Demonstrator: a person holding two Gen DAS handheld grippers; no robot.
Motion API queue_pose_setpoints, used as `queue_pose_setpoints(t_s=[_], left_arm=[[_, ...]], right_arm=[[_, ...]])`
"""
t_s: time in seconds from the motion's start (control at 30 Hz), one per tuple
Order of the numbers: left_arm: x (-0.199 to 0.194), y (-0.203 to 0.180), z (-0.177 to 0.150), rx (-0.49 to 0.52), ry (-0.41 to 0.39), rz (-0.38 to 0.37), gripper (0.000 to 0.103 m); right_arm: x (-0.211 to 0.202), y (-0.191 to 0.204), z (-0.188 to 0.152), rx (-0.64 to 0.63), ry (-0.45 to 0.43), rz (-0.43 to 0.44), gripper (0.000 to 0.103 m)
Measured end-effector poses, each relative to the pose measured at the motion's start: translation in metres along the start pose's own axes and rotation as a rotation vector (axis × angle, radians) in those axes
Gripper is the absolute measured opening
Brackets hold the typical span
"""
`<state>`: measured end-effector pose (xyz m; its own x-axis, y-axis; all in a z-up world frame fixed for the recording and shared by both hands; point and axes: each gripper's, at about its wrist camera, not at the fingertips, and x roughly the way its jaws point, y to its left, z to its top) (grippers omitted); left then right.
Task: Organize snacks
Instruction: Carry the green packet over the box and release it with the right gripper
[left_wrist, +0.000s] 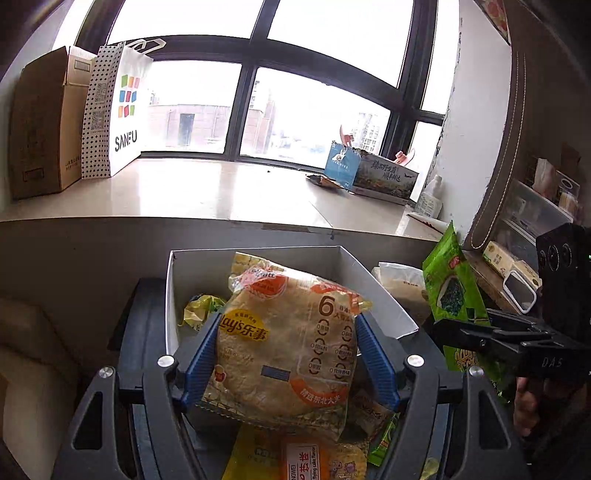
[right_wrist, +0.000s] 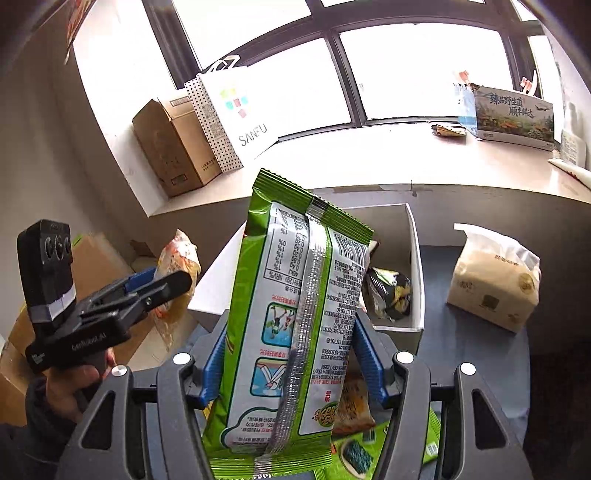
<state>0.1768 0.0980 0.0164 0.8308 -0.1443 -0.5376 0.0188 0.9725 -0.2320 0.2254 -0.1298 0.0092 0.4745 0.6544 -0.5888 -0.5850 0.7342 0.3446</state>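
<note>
Blue pads (left_wrist: 201, 354) of my left gripper (left_wrist: 286, 354) stand partly apart and press both sides of a tan Lay's rice-cake bag (left_wrist: 284, 343), which I hold raised in front of the white box (left_wrist: 373, 291). I have it by the flanks, I think, so that it hangs flat and can drop into the box cleanly. A yellow-green packet (left_wrist: 199, 308) already lies inside at the left. At the right edge my right gripper (left_wrist: 480, 332) carries a green bag (left_wrist: 448, 288), with a hand (left_wrist: 528, 402) below it.

From the right wrist, my pads (right_wrist: 365, 358) are likewise partly apart and clamped on the green bag's sides, its printed back and silver seam facing me, top edge tilted up and left. It hangs over the near wall of the box, where a dark packet (right_wrist: 388, 291) lies. More snacks (right_wrist: 354, 406) wait on the table below, and a tissue pack (right_wrist: 493, 275) stands beside the box. My left gripper shows at the left with its bag.
</note>
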Motion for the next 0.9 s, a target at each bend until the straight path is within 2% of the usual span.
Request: queue_pose_setpoints(t_s=[0.17,0.3,0.33,0.37,0.4,0.43,0.53,0.7,0.9], left_arm=[[0.047,0.018,0.030,-0.015,0.049,0.053,0.076],[0.074,0.026,0.040,-0.008,0.098,0.096,0.079],[0.079,0.028,0.041,-0.019,0.121,0.122,0.094],[0.082,0.031,0.040,-0.037,0.138,0.141,0.103],[0.083,0.034,0.039,-0.054,0.138,0.149,0.103],[0.083,0.037,0.038,-0.065,0.144,0.148,0.103],[0.075,0.043,0.031,-0.063,0.140,0.157,0.103],[0.060,0.038,0.019,-0.025,0.130,0.169,0.103],[0.015,0.019,-0.004,0.065,0.030,0.116,0.103]], right_arm=[[0.054,0.009,0.055,-0.022,0.010,-0.039,0.066],[0.087,0.008,0.080,-0.015,0.052,-0.078,0.070],[0.094,0.007,0.084,-0.019,0.058,-0.089,0.073],[0.100,0.006,0.087,-0.018,0.066,-0.086,0.076],[0.107,0.002,0.089,-0.007,0.086,-0.075,0.091],[0.110,-0.002,0.089,0.014,0.091,-0.078,0.102],[0.107,-0.013,0.083,0.074,0.074,-0.103,0.103],[0.087,-0.017,0.073,0.089,0.025,-0.073,0.103],[0.040,-0.010,0.059,0.060,-0.071,-0.069,0.103]])
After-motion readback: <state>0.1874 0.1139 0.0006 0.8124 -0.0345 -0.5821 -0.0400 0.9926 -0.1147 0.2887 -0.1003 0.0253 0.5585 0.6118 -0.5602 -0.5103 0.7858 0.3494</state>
